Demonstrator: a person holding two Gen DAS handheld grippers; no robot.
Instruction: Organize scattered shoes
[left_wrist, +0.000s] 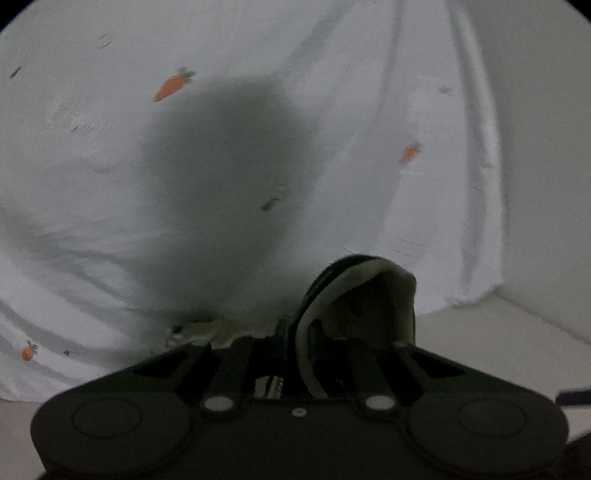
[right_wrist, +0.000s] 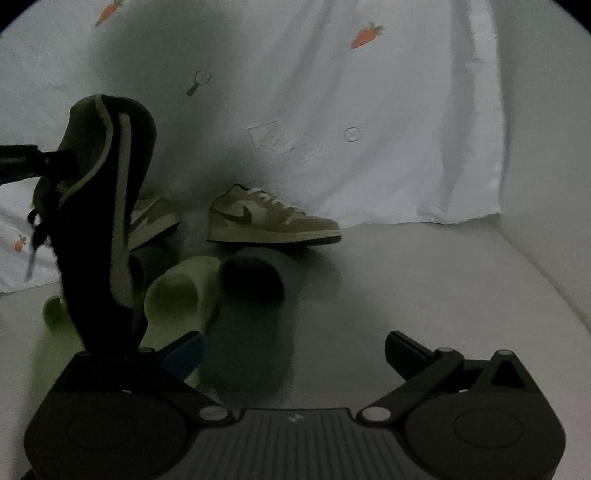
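Two dim fisheye views look forward along hand-held tongs toward a white sheet (right_wrist: 388, 122) printed with small orange carrots, hung as a backdrop above a pale grey surface (right_wrist: 424, 295); whether that surface is a floor or a desk is unclear.

In the left wrist view, the left tongs (left_wrist: 295, 354) are clenched on the collar of a dark shoe (left_wrist: 354, 295) with a pale lining. The shoe's opening faces the camera and fills the space just ahead of the tongs, in front of the sheet.

In the right wrist view, the right tongs (right_wrist: 293, 354) are spread wide with nothing between them, above the bare grey surface. The same dark shoe (right_wrist: 99, 221) hangs in the air to the left of the right tongs, sole edge toward the camera, laces dangling, with the left tongs reaching in from the left edge to grip it.

A tan sneaker (right_wrist: 273, 218) stands upright on the surface at the foot of the sheet, toe pointing right. To its left, partly hidden behind the hanging shoe, is a second tan sneaker (right_wrist: 153, 221). In front of the tan sneaker lie a dark slipper (right_wrist: 255, 277) and, left of that, a green slipper (right_wrist: 177, 291).
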